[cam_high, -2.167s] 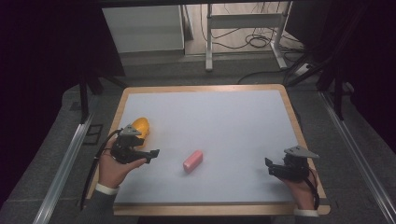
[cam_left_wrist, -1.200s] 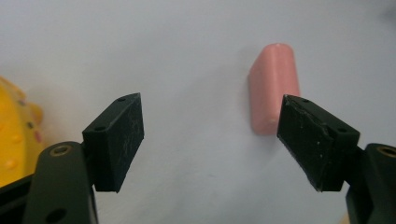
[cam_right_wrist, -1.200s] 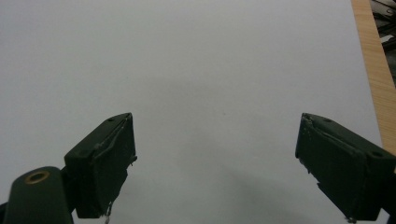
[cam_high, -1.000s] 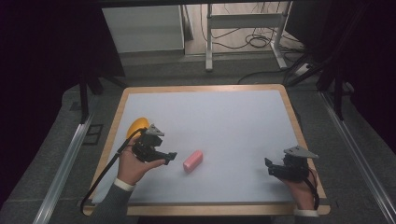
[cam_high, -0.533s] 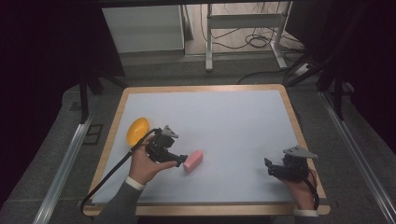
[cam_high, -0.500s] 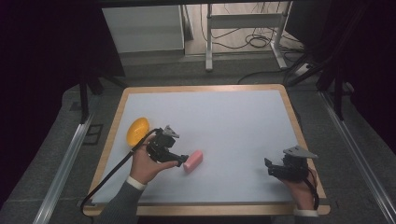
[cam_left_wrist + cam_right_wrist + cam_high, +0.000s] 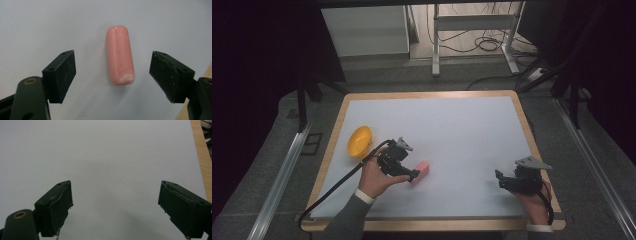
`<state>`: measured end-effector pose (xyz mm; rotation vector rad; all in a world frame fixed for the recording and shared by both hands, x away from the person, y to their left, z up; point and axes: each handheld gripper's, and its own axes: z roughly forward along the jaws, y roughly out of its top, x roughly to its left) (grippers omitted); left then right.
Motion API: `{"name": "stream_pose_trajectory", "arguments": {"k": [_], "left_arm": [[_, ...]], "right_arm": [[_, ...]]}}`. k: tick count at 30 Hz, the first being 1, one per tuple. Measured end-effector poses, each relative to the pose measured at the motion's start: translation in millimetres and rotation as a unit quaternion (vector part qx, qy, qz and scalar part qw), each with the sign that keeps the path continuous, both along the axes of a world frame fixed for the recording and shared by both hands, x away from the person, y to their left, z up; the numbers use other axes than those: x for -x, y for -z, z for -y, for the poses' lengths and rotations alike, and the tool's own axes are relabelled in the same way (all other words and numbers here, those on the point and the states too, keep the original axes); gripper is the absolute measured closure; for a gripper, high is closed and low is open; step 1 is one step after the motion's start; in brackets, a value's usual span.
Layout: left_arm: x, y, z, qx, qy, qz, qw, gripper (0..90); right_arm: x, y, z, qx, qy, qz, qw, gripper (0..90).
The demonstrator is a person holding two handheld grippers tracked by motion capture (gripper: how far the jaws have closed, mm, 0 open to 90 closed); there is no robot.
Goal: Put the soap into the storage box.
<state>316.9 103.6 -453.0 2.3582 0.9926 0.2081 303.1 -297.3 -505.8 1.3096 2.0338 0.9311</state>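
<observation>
Farthest to my left in the high view sits a yellow bowl (image 7: 359, 141) on the surface (image 7: 462, 130), close to the left wooden edge and empty as far as I can tell. Just right of it I have my left tool (image 7: 413, 175), held low over the white sheet with its cable trailing back past my sleeve toward the near edge. In the left gripper view its jaws stand wide apart and hold nothing; the pink sausage (image 7: 119, 55) lies flat on the surface between them, its length running away from the camera, with clear gaps on both sides so neither jaw touches it. In the high view that sausage (image 7: 420, 172) rests left of the middle of the surface, right at the tip of my left tool. Beyond it comes a broad stretch of bare white sheet. Far over by the right edge, near the front corner, my right tool (image 7: 500, 179) points left, well apart from the sausage. In the right gripper view its jaws are spread wide over plain white sheet, gripping nothing.
</observation>
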Motion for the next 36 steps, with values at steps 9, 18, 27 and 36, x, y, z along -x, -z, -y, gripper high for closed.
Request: {"name": "stream_pose_trajectory", "arguments": {"k": [9, 18, 27, 36], "left_arm": [[-7.1, 12.8, 8.6, -0.009, 0.005, -0.023, 0.9997, 21.6], [-11.6, 13.8, 11.0, -0.017, 0.001, -0.023, 0.9996, 21.8], [-18.6, 19.6, 22.9, -0.035, -0.003, -0.030, 0.9990, 22.3], [-23.3, 32.4, 31.3, -0.043, -0.008, -0.036, 0.9984, 23.8]], "right_arm": [[-0.2, 0.4, 0.6, 0.001, 0.001, 0.000, 1.0000, 12.0], [-0.7, 1.3, 0.5, 0.002, 0.002, -0.001, 1.0000, 12.0], [-0.6, 1.4, 0.5, 0.003, 0.002, -0.002, 1.0000, 12.0], [-1.4, 2.6, 1.4, 0.003, 0.008, -0.008, 0.9999, 12.0]]}}
